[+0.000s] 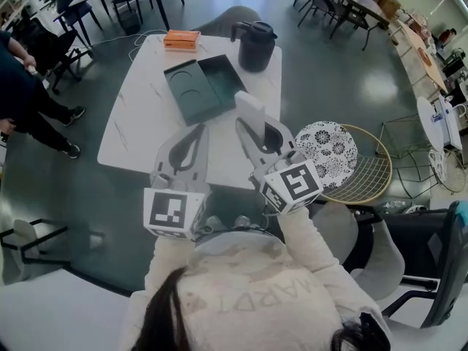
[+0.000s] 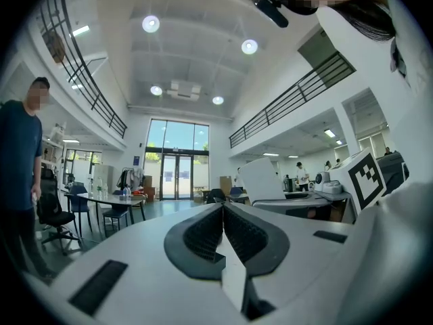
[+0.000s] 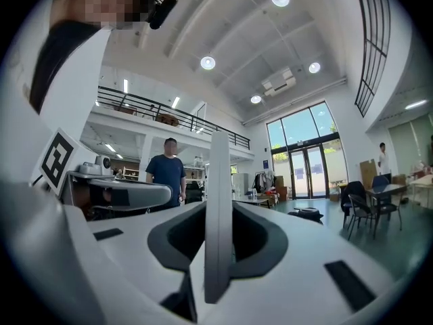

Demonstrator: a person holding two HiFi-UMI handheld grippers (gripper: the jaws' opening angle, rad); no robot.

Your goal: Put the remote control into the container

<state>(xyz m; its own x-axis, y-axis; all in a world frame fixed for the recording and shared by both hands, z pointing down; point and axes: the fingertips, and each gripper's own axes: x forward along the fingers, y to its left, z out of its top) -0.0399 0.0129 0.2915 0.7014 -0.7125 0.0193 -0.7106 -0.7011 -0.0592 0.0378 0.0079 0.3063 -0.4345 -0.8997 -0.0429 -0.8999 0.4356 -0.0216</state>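
Right gripper [image 1: 257, 139] pinches the white remote control [image 3: 218, 202] upright between its jaws; left gripper [image 2: 223, 208] jaws pressed together; sweater [image 1: 256, 298] reads "MARDI".

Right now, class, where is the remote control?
In the head view, the remote control stands upright, gripped in the right tool, over the white table by the green container's near right corner.

My left hand-held gripper [image 1: 197, 131] points forward in front of my chest, its jaws pressed together with nothing in them. Just beside it, my right hand-held gripper [image 1: 252, 133] points the same way, jaws clamped on the remote control [image 1: 251, 108], which stands upright between them
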